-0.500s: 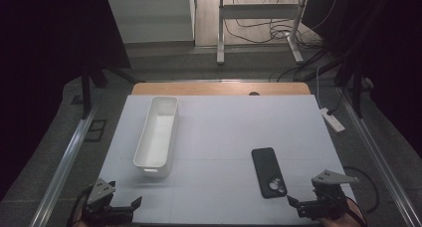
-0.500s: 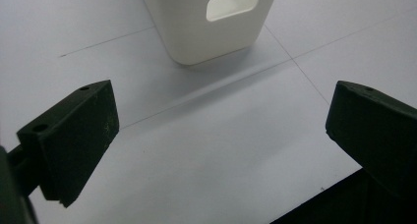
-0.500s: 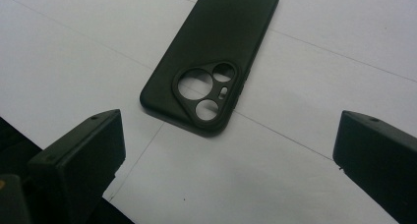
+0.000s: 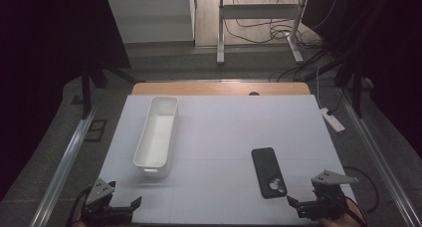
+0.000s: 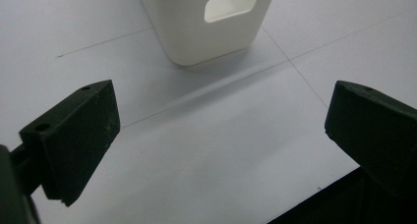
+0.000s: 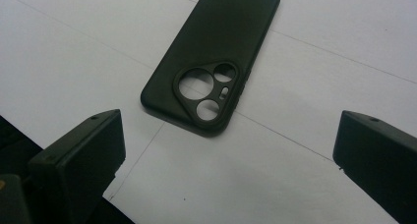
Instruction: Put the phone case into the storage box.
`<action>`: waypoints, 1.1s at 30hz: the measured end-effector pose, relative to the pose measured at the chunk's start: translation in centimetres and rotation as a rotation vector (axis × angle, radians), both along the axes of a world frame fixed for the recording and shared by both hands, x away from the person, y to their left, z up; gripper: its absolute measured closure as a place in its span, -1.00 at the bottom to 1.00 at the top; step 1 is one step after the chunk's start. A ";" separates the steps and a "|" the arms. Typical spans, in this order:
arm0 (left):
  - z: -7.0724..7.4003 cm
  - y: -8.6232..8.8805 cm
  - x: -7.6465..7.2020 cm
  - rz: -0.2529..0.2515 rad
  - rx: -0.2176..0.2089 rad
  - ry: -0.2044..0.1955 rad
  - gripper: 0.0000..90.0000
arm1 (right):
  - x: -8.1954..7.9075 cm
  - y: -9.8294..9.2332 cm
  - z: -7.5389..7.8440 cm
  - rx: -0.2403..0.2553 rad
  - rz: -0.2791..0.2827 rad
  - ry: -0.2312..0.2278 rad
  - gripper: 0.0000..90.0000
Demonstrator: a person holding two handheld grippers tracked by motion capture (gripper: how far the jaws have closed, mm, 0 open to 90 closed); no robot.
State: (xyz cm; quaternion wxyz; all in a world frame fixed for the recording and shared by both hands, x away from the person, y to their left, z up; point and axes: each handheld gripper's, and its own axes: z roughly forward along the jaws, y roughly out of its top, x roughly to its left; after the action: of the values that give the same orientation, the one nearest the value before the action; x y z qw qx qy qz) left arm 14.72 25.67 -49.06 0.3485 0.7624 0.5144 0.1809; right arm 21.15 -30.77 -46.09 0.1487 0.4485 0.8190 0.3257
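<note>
Plainly black phone case (image 6: 211, 57), seemingly empty camera cutouts.

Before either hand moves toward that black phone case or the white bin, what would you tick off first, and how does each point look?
1. Right tool open: ok, its jaws stand wide apart in the right gripper view.
2. Left tool open and empty: ok.
3. Phone case free to grasp: ok, it lies flat on the white table, camera cutouts toward the right tool, nothing on it.
4. Path from right tool to case: ok, bare table between them.
5. White bin upright: ok.
6. Bin empty: ok in the high view.
</note>
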 end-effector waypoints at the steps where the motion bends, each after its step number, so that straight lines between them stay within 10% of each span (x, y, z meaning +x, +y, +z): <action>1: 0.0 0.0 0.0 -0.001 0.001 0.000 -0.98 | 0.0 0.0 0.0 0.001 -0.001 0.001 -1.00; 33: 0.0 0.0 0.1 -0.009 -0.002 0.008 -0.97 | 0.6 0.4 0.1 0.021 0.074 -0.001 -1.00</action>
State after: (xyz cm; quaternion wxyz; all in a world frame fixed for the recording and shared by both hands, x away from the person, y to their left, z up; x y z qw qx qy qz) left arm 14.86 25.68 -49.03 0.3481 0.7651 0.5124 0.1757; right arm 21.71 -30.41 -45.97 0.1320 0.4195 0.8314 0.3397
